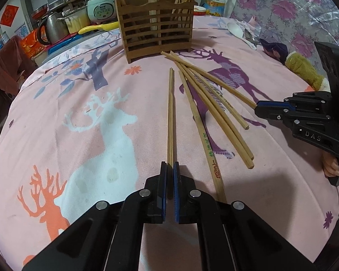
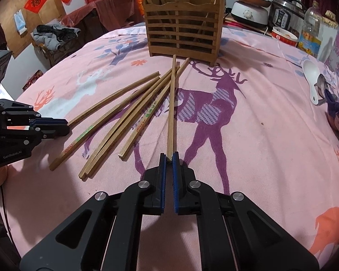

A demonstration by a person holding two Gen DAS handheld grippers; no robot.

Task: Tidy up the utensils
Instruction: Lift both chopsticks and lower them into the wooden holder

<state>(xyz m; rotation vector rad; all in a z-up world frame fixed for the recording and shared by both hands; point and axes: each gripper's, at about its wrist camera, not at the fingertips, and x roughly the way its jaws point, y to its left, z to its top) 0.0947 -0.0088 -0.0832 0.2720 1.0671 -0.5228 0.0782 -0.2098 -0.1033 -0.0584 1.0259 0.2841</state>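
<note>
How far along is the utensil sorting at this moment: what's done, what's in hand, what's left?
Done: several chopsticks already stand in the wooden holder. In hand: the left gripper is shut on one chopstick, and the right gripper is shut on another chopstick; both chopsticks reach toward the holder. Left: four loose chopsticks lie on the tablecloth, and a white spoon lies off to the side.

the right gripper (image 2: 169, 157) clamps one chopstick (image 2: 171, 103) by its end, its tip pointing at the wooden holder (image 2: 183, 31), loose chopsticks (image 2: 115, 122) fanned left.
</note>
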